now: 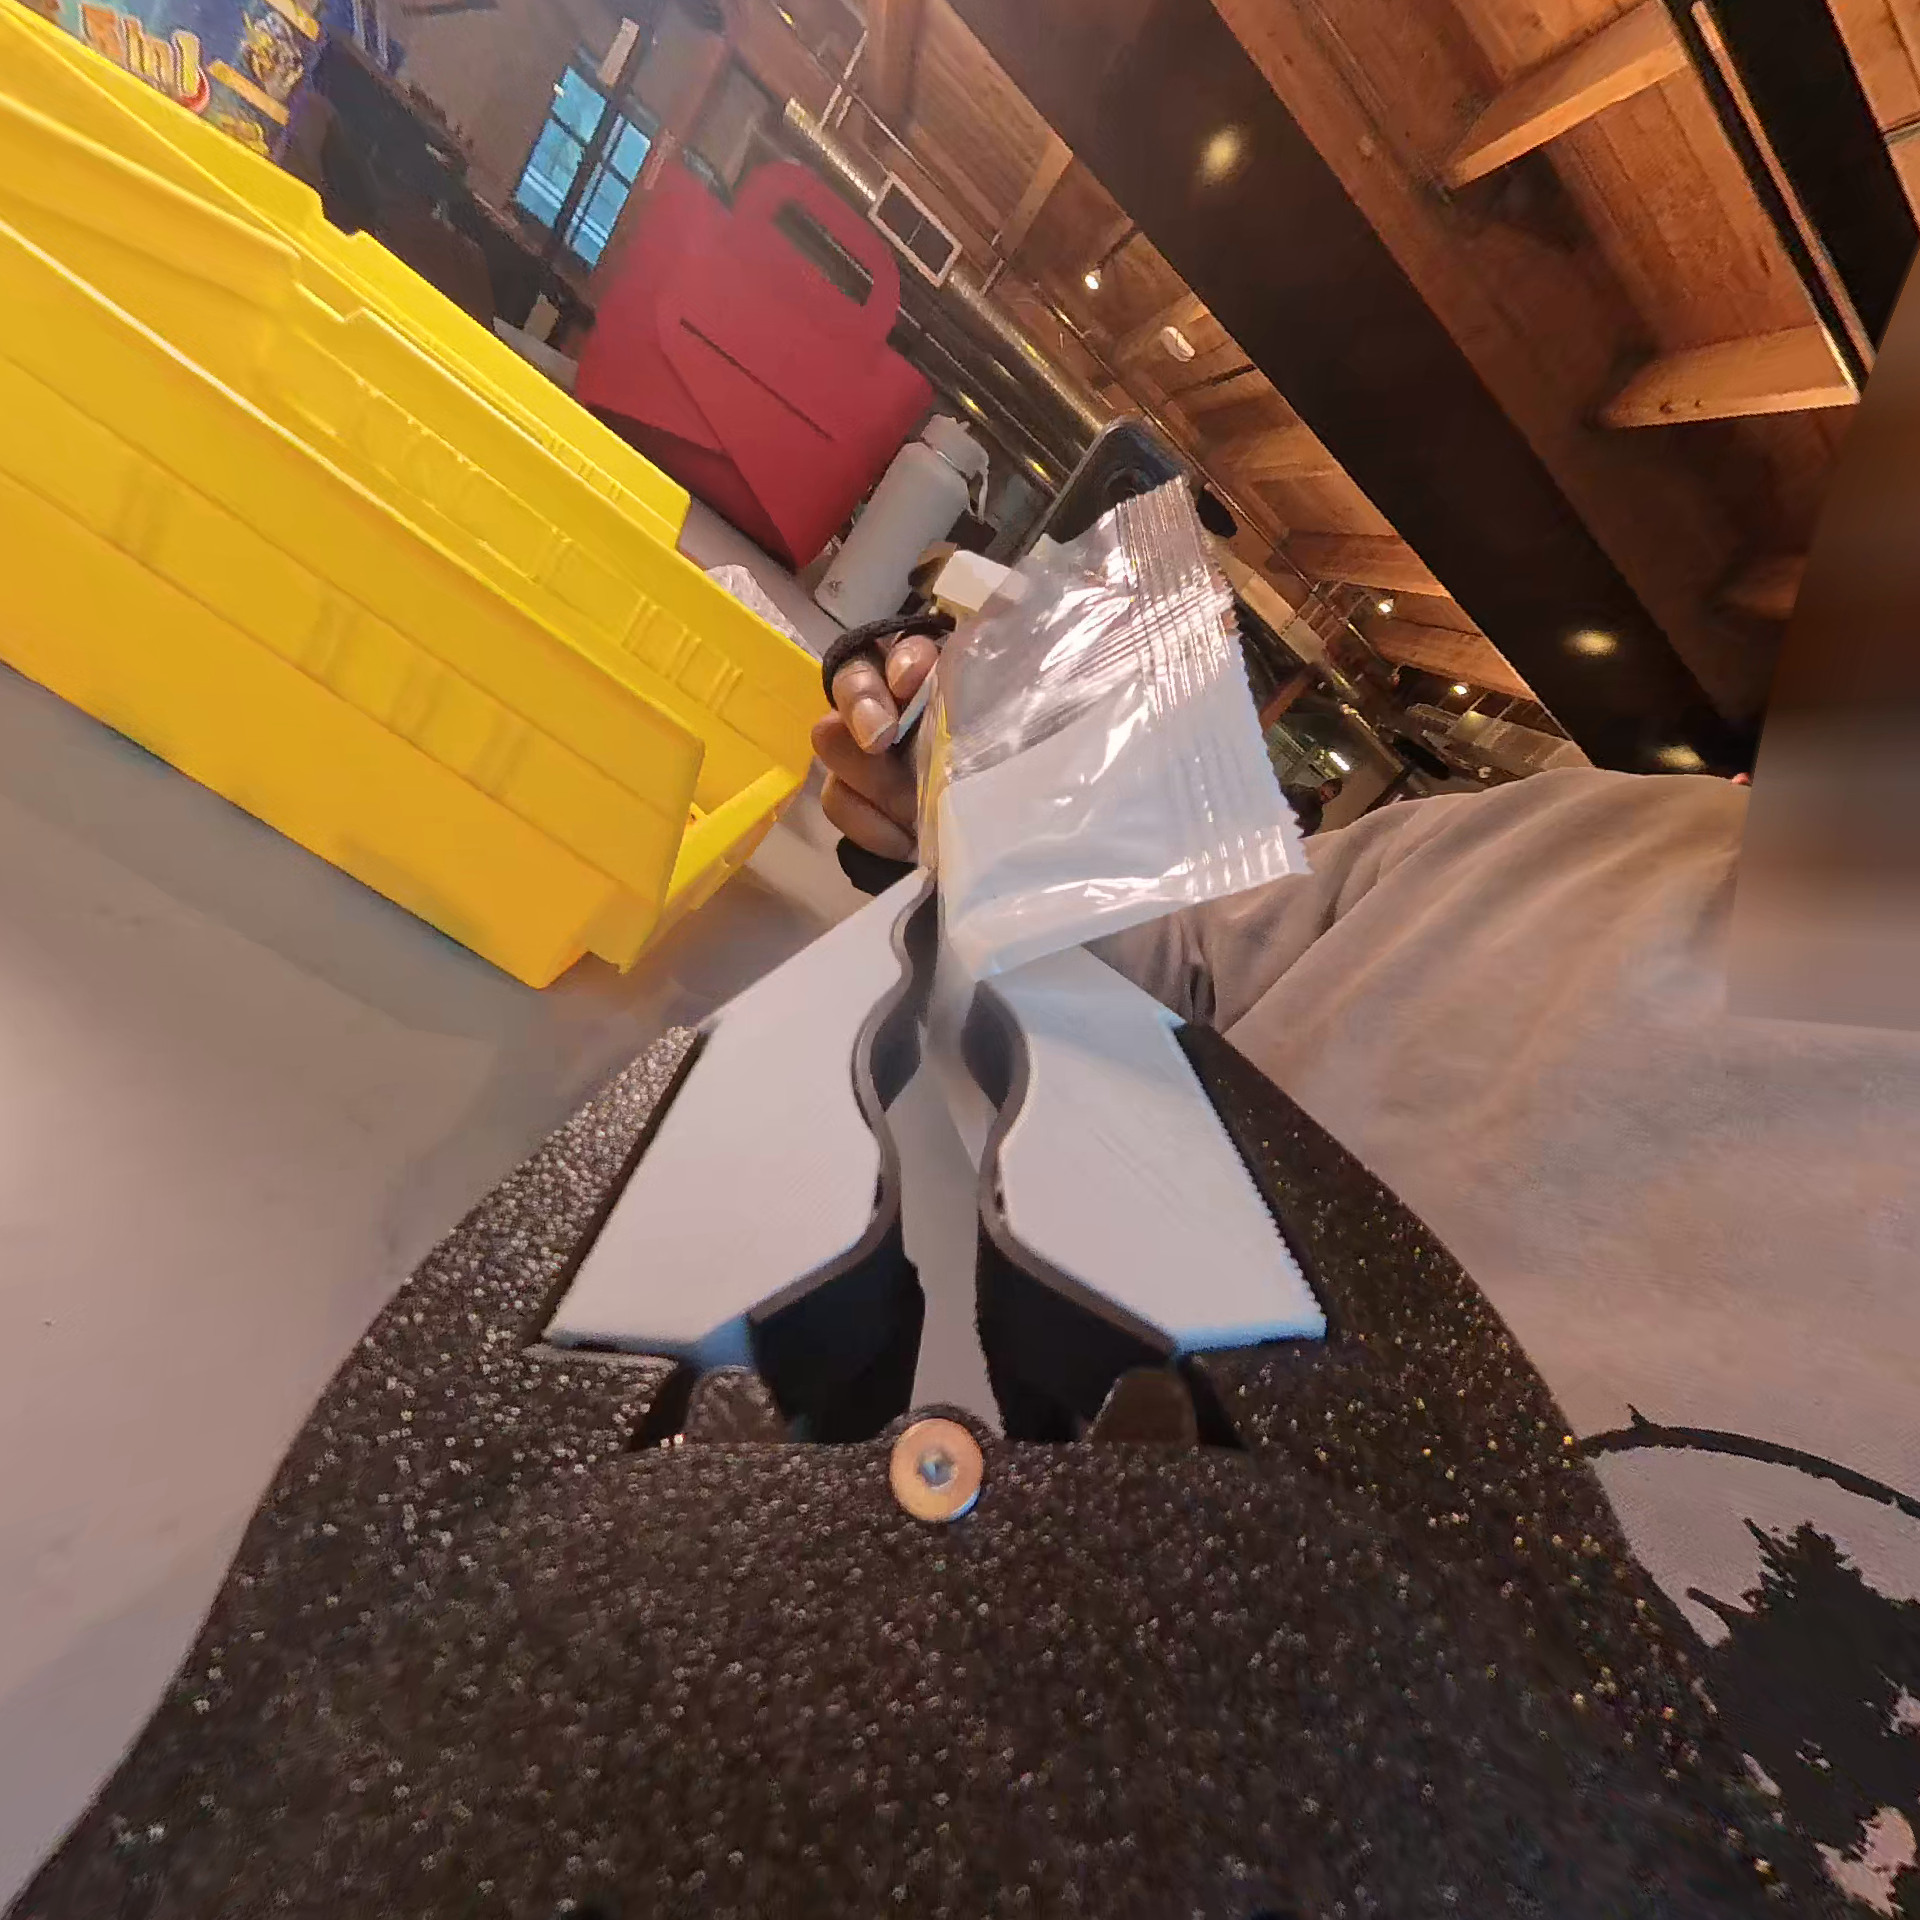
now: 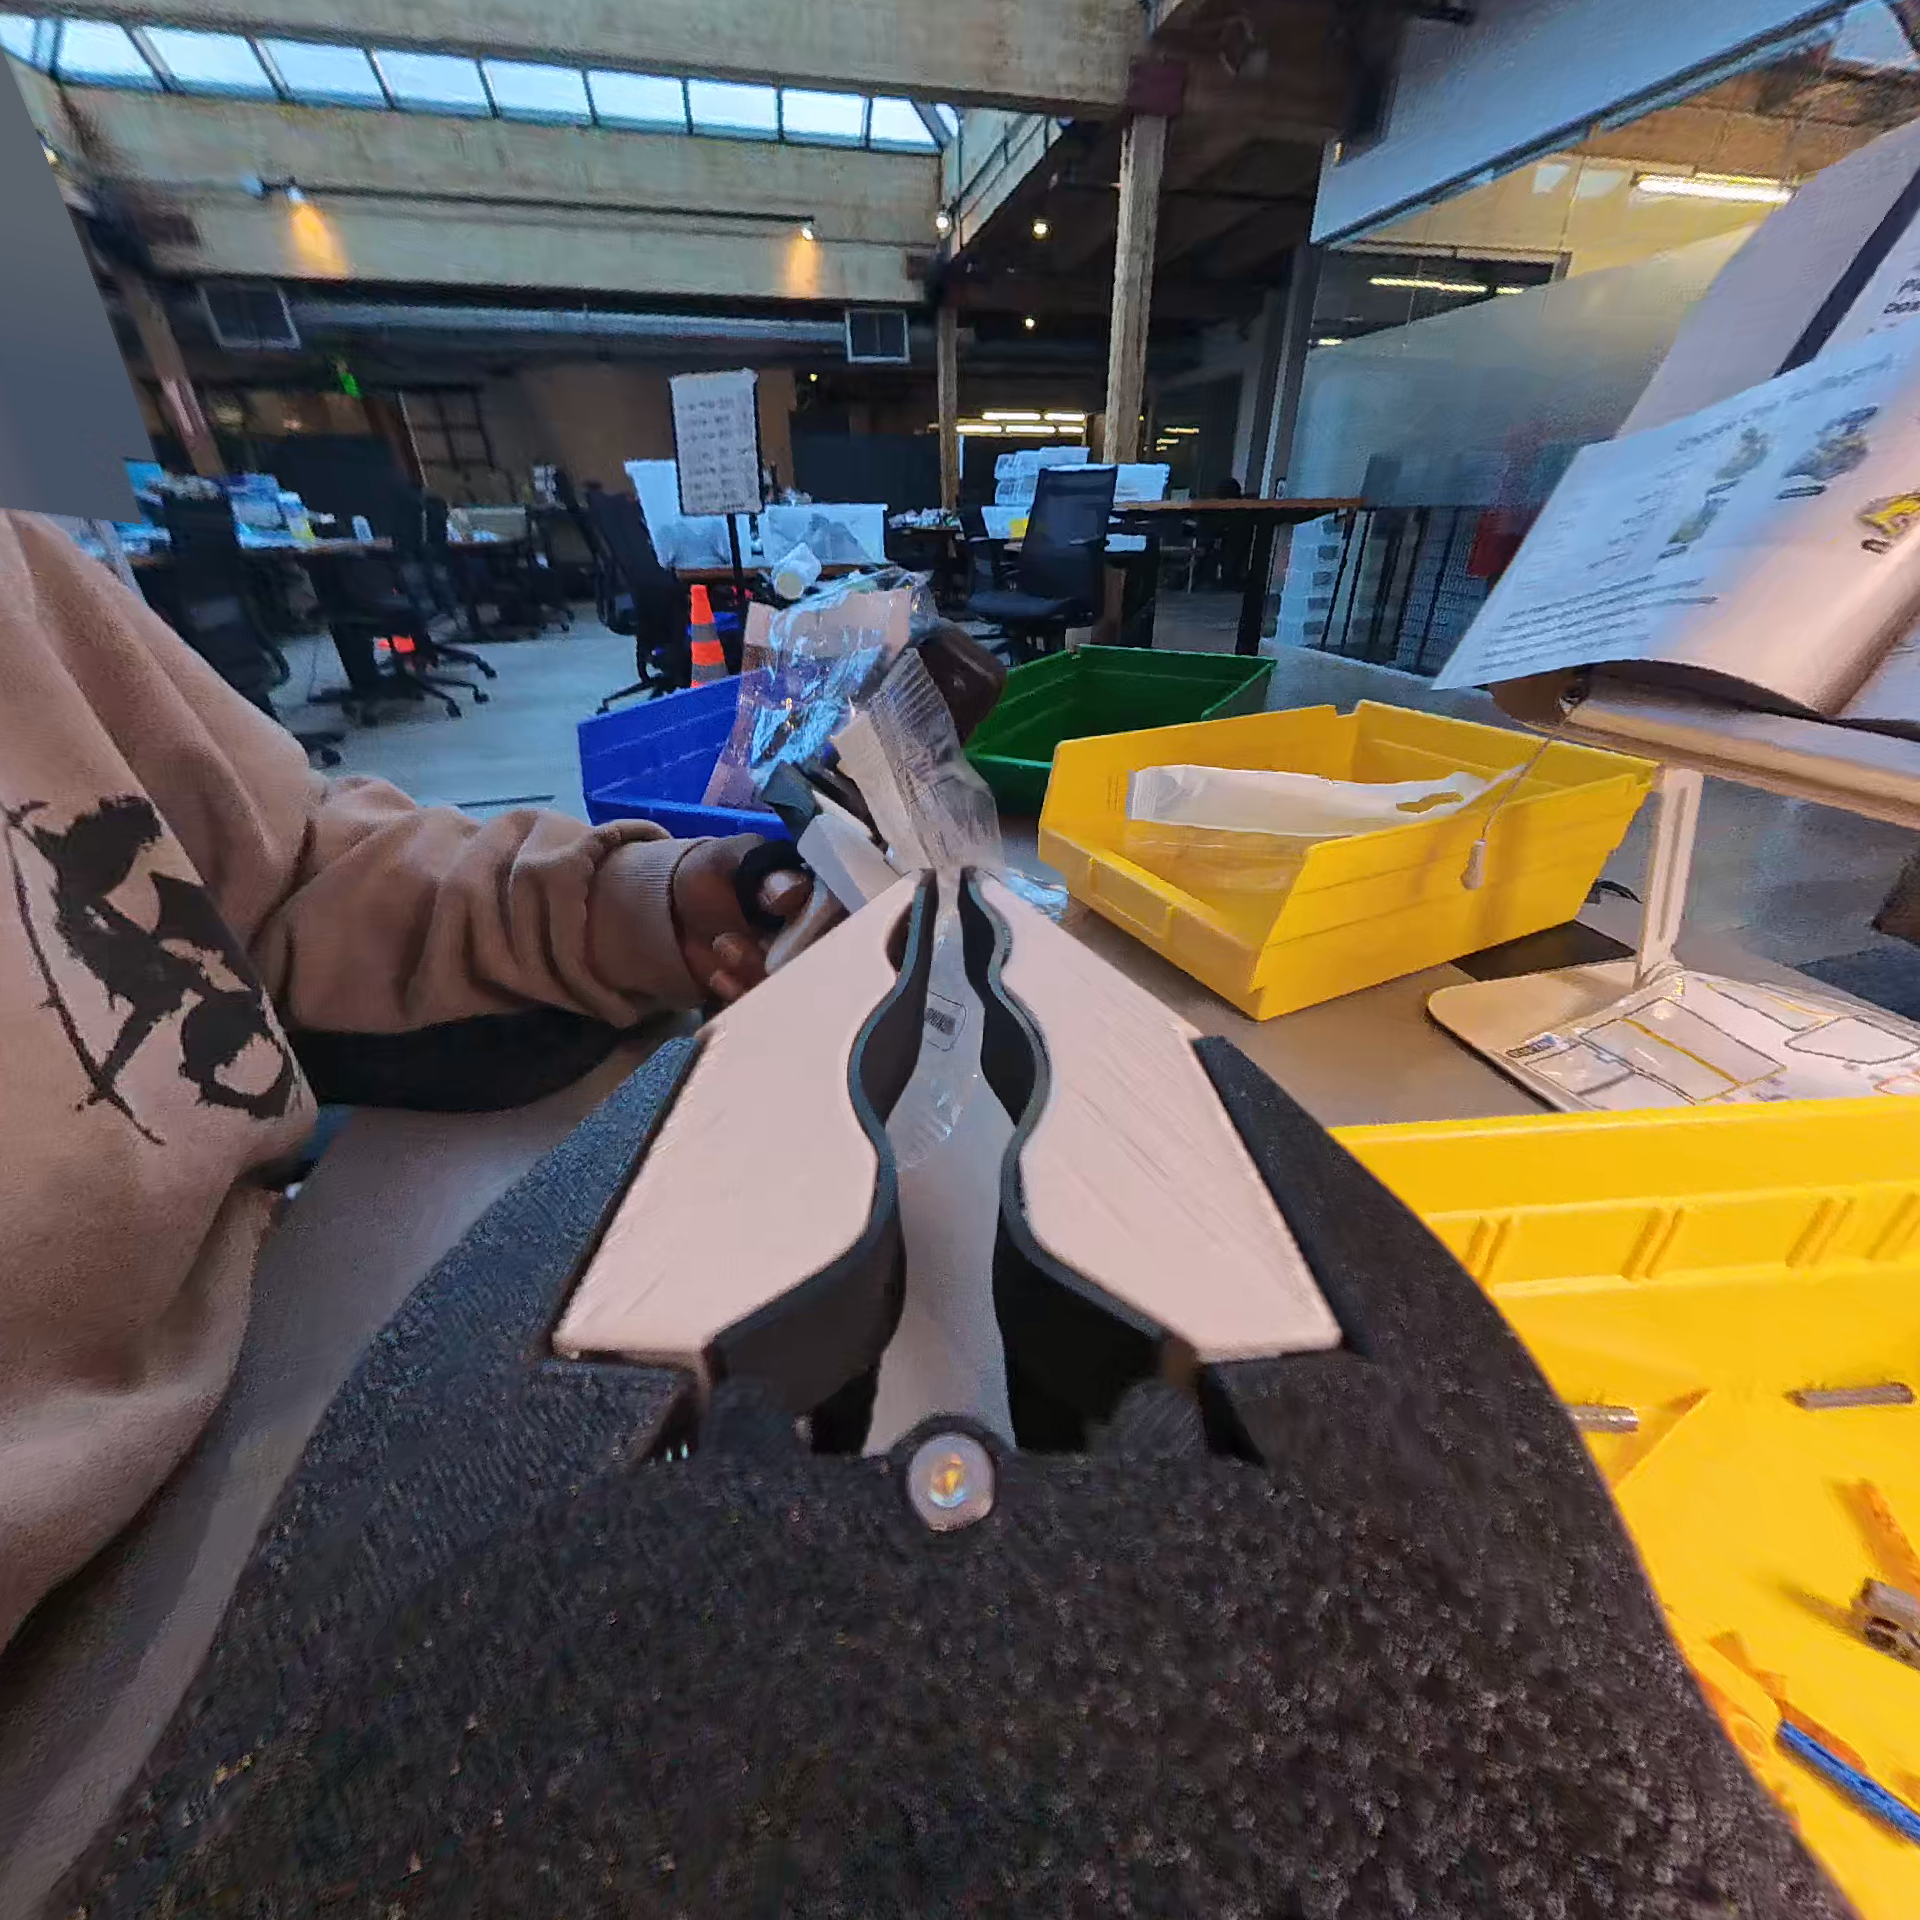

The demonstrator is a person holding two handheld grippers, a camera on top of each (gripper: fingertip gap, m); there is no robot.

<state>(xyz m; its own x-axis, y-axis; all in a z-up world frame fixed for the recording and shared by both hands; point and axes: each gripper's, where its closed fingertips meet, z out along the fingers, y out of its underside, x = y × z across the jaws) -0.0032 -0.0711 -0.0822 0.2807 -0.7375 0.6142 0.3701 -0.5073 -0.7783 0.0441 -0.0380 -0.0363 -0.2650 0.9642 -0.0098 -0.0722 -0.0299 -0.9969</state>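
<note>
My left gripper (image 1: 935, 914) is shut on the lower edge of a clear plastic bag (image 1: 1101, 748), which stands up from its fingertips above the grey table. A hand (image 1: 868, 727) shows just behind the bag. My right gripper (image 2: 948, 883) is shut on a clear plastic bag (image 2: 925, 779). The film runs down between its fingers, with a small label (image 2: 940, 1023) on it. The left gripper's white finger (image 2: 831, 852) and the hand holding it (image 2: 727, 914) lie just left of my right fingertips. I cannot tell whether both grippers hold one and the same bag.
Stacked yellow bins (image 1: 312, 582), a red box (image 1: 748, 343) and a grey bottle (image 1: 904, 520) stand to the left. A yellow bin with bags (image 2: 1340, 883), a green bin (image 2: 1122, 696), a blue bin (image 2: 655, 758), an open booklet on a stand (image 2: 1714, 561) and a near yellow bin (image 2: 1662, 1351) are around. Left tips to right tips: about 8 centimetres.
</note>
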